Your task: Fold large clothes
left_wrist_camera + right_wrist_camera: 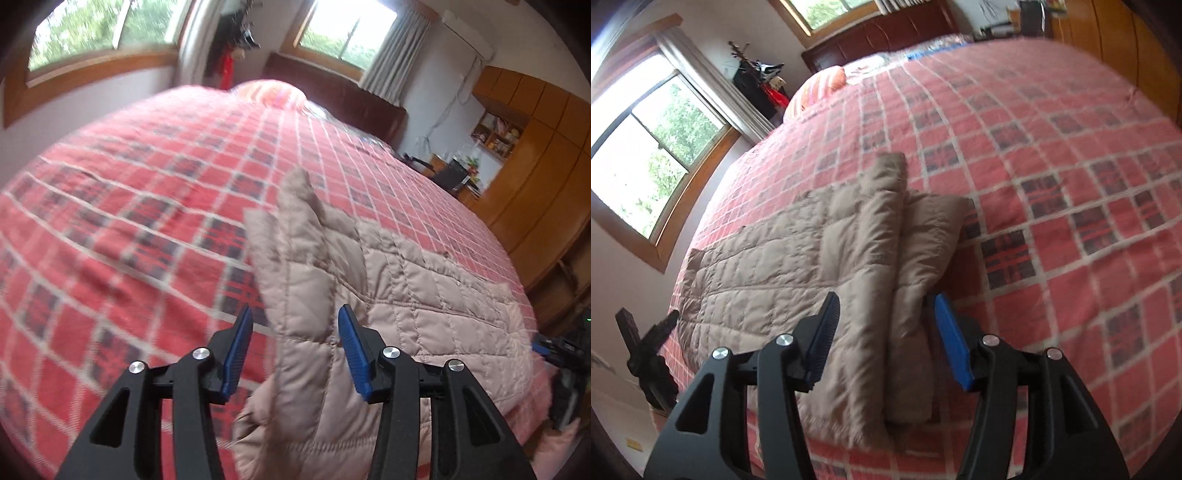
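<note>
We have the beige quilted jacket [369, 295] lying flat on the bed [129, 206], on the red plaid bedspread, near the bed's foot edge. It looks partly folded: in the right wrist view a sleeve [923, 258] lies doubled along the jacket's right side, with the main body spread out to the left of it.

Left hand-held gripper [295, 350]: jaws spread apart, nothing clamped. A puffed fold of the jacket sits between the blue pads [238, 354] but we see no contact on either side.

Right hand-held gripper [886, 339]: also released, jaws wide. It sits over the folded edge of the jacket; the sleeve passes between the pads [953, 347]. The right pad is just beside the fabric; we cannot tell if it touches.

Both views carry motion blur, mostly on the bedspread. An orange striped pillow [273, 92] is at the far end by the dark headboard [332, 99]. Wooden wardrobe [535, 184] is along the right side in the left wrist view.
</note>
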